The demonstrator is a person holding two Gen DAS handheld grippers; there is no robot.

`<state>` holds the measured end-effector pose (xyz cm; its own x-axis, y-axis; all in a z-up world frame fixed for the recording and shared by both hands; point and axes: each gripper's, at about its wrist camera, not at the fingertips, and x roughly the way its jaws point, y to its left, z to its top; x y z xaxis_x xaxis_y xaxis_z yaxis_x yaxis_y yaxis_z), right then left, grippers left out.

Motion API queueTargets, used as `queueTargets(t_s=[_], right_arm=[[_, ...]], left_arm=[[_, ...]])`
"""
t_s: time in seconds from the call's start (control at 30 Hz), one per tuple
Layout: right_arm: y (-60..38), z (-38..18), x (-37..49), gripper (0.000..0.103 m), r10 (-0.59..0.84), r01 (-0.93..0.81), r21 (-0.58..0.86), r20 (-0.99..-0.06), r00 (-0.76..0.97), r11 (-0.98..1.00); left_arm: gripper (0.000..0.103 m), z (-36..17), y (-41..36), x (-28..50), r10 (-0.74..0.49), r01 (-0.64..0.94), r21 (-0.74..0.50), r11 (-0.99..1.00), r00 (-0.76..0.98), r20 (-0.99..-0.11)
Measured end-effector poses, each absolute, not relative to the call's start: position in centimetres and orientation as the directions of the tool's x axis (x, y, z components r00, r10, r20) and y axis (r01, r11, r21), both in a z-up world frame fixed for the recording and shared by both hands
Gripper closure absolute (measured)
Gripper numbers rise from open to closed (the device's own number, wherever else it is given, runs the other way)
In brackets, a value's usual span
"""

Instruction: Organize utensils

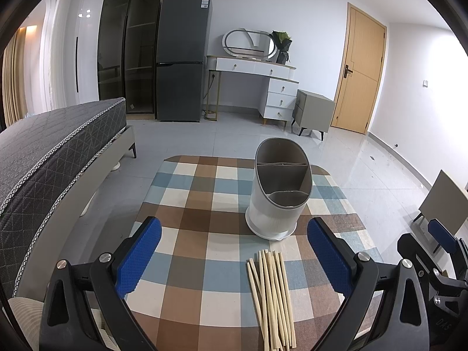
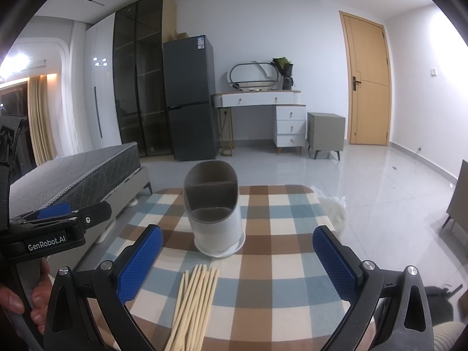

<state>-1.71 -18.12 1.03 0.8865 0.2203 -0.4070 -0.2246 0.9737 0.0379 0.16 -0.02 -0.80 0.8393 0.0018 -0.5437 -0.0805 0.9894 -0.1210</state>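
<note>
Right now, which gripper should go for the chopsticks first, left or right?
Probably the right gripper. It is open, and the chopsticks lie between its fingers toward the left one; for the open left gripper they sit nearer its right finger. Close call. The holder stands just beyond.

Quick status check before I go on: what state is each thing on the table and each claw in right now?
Chopsticks: loose bundle lying flat on the tablecloth, not in the holder.
Utensil holder: upright beyond the chopsticks, compartments look empty.
Tablecloth: spread flat.
Left claw: open, holding nothing.
Right claw: open, holding nothing.
Door: closed.
Fridge: closed.
</note>
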Motion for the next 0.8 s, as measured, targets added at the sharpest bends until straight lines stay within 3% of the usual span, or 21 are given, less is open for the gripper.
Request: queueTargets(t_s=[0.37,0.73,0.8], right_arm=[[-17.7,0.4,-0.7,0.000,0.212,-0.218,0.041,-0.460,0.862,0.975],[-16.5,-4.1,4.5,0.000,0.231,-0.245,0.076,-0.669,0.706,0.967],[-16.0,-5.4,5.5,0.006,0.229,-0.248,0.079,-0.712,0.664,0.966]], left_arm=[[0.006,-1.8,0.1,0.7,0.006,-0.094,-0.120,0.988,0.812,-0.583],[0.006,-4.3,2.7,4.1,0.049,-0.208,-0.132,0.969,0.688,-0.724],[0.006,-5.1,3.4,4.9,0.056,-0.238,-0.133,0.962,0.650,-0.758]])
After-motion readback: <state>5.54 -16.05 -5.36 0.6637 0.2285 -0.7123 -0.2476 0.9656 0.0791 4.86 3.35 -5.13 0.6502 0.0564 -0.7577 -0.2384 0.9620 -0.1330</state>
